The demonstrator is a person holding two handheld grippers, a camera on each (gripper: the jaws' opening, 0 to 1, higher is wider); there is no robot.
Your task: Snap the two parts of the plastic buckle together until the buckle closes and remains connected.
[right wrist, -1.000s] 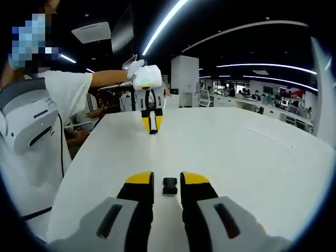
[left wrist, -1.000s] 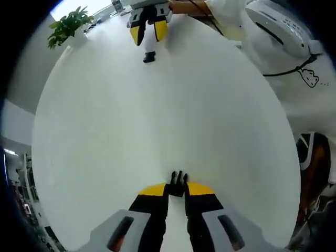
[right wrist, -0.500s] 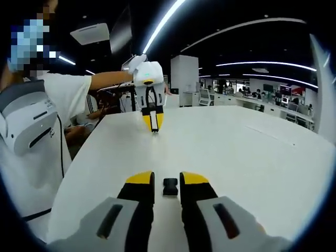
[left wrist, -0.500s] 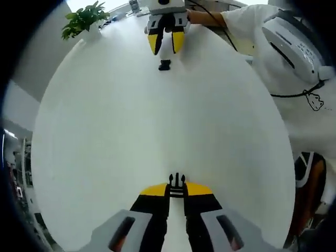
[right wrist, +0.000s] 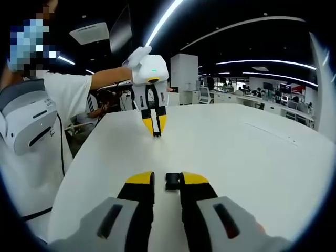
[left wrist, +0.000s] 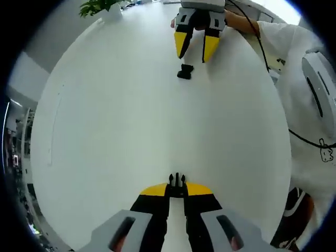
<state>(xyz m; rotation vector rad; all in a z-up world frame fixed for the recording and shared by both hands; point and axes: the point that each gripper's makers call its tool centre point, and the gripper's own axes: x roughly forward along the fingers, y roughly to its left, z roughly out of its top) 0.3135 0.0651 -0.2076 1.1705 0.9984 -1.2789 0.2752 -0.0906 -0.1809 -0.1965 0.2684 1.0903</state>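
Note:
A black pronged buckle half [left wrist: 177,181] sticks out from the tips of my left gripper [left wrist: 177,189], which is shut on it. In the right gripper view that left gripper [right wrist: 156,131] hangs tilted down over the white table [right wrist: 236,157], prongs near the surface. The black socket half [right wrist: 172,181] lies on the table just past the tips of my right gripper [right wrist: 167,178], whose jaws stand open around empty space. From the left gripper view, the right gripper [left wrist: 195,50] sits far across the table with the socket half [left wrist: 185,71] in front of it.
The round white table [left wrist: 105,131] is bare between the two grippers. A potted plant [left wrist: 102,6] stands at its far edge. The person in a white shirt [right wrist: 63,94] stands at the table's side. Office desks fill the background.
The left gripper has lifted and come closer toward the right one, still gripping the pronged half. The right gripper has crept slightly nearer the socket half, which lies still.

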